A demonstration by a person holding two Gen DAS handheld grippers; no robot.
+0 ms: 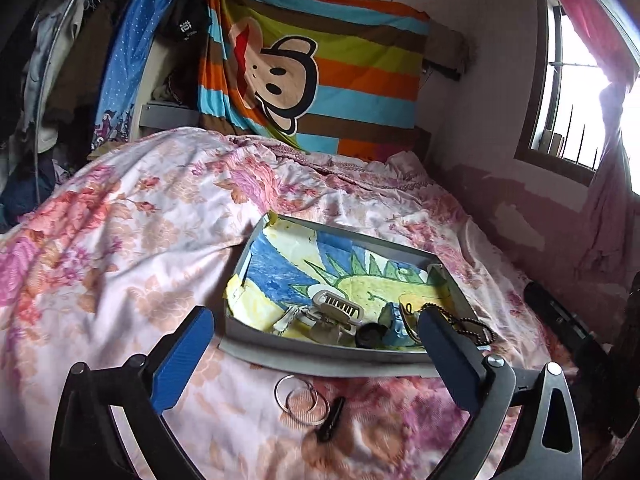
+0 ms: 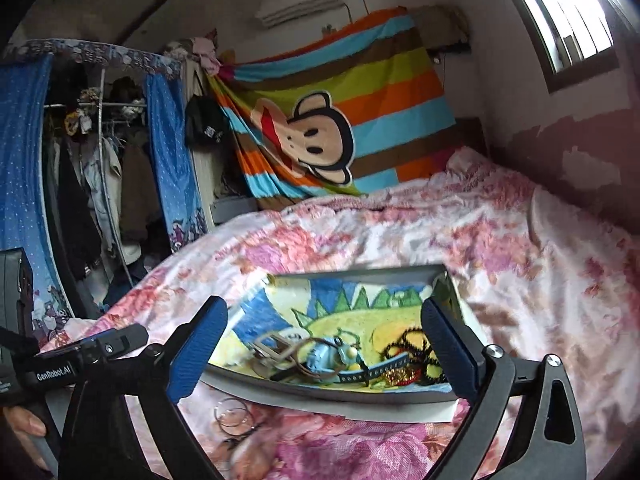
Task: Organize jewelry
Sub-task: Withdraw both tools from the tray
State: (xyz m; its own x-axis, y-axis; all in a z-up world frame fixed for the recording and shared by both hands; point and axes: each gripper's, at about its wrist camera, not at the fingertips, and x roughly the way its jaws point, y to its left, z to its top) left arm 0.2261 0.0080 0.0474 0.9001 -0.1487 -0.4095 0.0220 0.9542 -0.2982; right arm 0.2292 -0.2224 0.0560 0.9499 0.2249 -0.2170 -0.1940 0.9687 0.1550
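A: What lies on the bed?

B: A shallow grey rectangular tray [image 1: 320, 360] rests on the pink floral quilt [image 1: 140, 220]. Its floor is lined with a crayon drawing of a green spiky creature on blue and yellow [image 1: 320, 264]. The jewelry sits bunched at the tray's near edge: a beige plastic claw hair clip [image 1: 340, 308], a black ball chain [image 1: 472, 326], and in the right wrist view a blue studded strap [image 2: 372, 372] and a black frilly band [image 2: 412, 344] beside something gold and red, too blurred to name.

A: Anything outside the tray?

B: Yes. Two thin silver hoop rings [image 1: 298, 398] overlap on the quilt just before the near rim, with a small black clip [image 1: 330, 420] touching them.

A: And the grippers?

B: The left gripper [image 1: 316, 360] has its blue pads spread wide, nothing between them; it hangs over the hoops and the tray's near rim. The right gripper [image 2: 324, 352] is equally spread and holds nothing, its right finger [image 2: 448, 356] covering part of the black frilly band.

A: Surroundings?

B: A striped cloth with a cartoon monkey [image 1: 312, 80] hangs behind the bed, a barred window [image 1: 572, 92] is at right, and a clothes rack with blue dotted curtains [image 2: 24, 160] at left. A hand [image 2: 22, 428] grips the other tool's handle at the lower left.
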